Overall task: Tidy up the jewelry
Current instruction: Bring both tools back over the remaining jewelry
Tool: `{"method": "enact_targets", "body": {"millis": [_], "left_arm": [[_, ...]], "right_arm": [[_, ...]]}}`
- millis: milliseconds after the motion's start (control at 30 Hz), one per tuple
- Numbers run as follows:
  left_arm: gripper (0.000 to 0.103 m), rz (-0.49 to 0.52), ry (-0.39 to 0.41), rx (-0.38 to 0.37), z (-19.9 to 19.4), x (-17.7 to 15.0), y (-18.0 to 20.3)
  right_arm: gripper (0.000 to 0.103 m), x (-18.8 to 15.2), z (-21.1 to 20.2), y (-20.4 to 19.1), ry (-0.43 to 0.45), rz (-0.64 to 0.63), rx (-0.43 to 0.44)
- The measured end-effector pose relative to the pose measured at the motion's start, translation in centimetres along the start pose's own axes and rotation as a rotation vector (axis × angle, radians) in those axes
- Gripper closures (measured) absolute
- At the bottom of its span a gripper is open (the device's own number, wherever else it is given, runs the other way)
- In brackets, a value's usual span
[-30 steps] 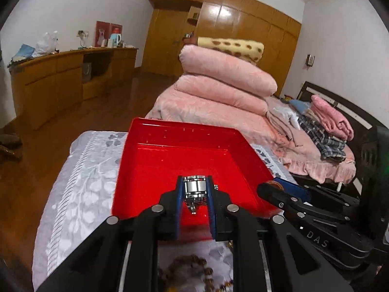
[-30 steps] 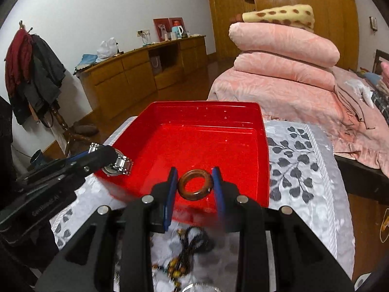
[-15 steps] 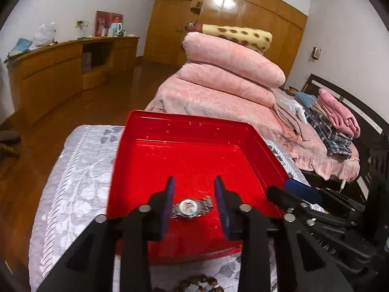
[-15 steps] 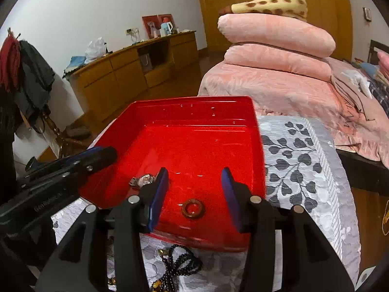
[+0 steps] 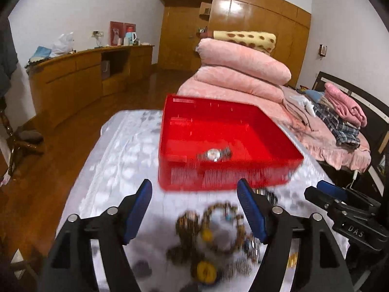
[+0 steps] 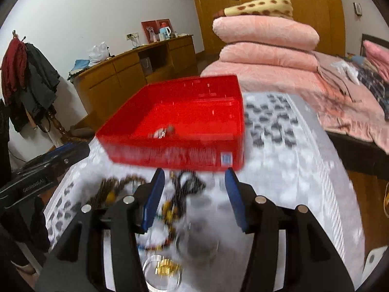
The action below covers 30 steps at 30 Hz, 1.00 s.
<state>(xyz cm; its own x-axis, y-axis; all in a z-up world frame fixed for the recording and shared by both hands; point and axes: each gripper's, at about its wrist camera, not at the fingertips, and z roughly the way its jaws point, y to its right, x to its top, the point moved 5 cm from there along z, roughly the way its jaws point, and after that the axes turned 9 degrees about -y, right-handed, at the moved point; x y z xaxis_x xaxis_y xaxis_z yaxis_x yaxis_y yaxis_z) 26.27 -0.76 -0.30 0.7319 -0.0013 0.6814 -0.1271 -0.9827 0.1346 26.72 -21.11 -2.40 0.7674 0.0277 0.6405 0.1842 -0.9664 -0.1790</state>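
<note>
Left wrist view: the watch (image 5: 214, 154), dropped a second ago, now lies in the red tray (image 5: 279, 143); the left tongs (image 5: 194, 209) have pulled back, gaping empty above the beads (image 5: 214, 228) on the table (image 5: 116, 160).

Right wrist view: the right tongs (image 6: 194, 194) likewise hang open over the black necklace (image 6: 187, 185), its ring hidden behind the tray wall.

Stacked pink quilts (image 5: 243, 73), wooden sideboard (image 5: 80, 77), perhaps a kettle (image 5: 130, 38).

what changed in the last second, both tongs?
Left tongs let go of the watch, right tongs let go of the brown ring; both now lie in the red tray. Both opened wide and pulled back over the loose bead jewelry. Tray and cloth stayed put.
</note>
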Motion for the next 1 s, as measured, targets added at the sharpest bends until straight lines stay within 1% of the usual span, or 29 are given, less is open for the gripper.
{"method": "enact_targets", "body": {"millis": [100,200,367,467,600,700,800,1000], "left_arm": [[0.032,0.005,-0.022,-0.002,-0.3,-1.9,0.4],[0.032,0.032,-0.044,0.016,-0.5,-3.9,1.1],[0.032,0.049,-0.08,0.012,-0.4,-6.2,1.9],[0.032,0.053,-0.084,0.017,-0.6,-7.1,2.4],[0.032,0.058,-0.091,0.034,-0.5,-7.9,2.7],[0.032,0.055,-0.094,0.046,-0.4,-8.2,2.5],[0.032,0.049,-0.1,0.053,-0.4,-8.2,2.1],[0.032,0.041,-0.116,0.036,0.0,-8.4,1.9]], "right_arm": [[0.053,-2.2,-0.5,-0.4,-0.019,-0.001,-0.01],[0.053,-4.4,-0.9,-1.1,-0.045,-0.012,-0.019],[0.053,-7.0,-1.2,-2.1,-0.08,-0.045,-0.033],[0.054,-7.8,-1.1,-2.4,-0.096,-0.059,-0.034],[0.063,-8.5,-0.7,-3.0,-0.112,-0.073,-0.019],[0.067,-8.6,-0.3,-3.3,-0.125,-0.079,-0.013],[0.069,-8.8,0.2,-3.7,-0.141,-0.083,-0.008],[0.071,-8.6,1.1,-4.0,-0.165,-0.086,-0.023]]}}
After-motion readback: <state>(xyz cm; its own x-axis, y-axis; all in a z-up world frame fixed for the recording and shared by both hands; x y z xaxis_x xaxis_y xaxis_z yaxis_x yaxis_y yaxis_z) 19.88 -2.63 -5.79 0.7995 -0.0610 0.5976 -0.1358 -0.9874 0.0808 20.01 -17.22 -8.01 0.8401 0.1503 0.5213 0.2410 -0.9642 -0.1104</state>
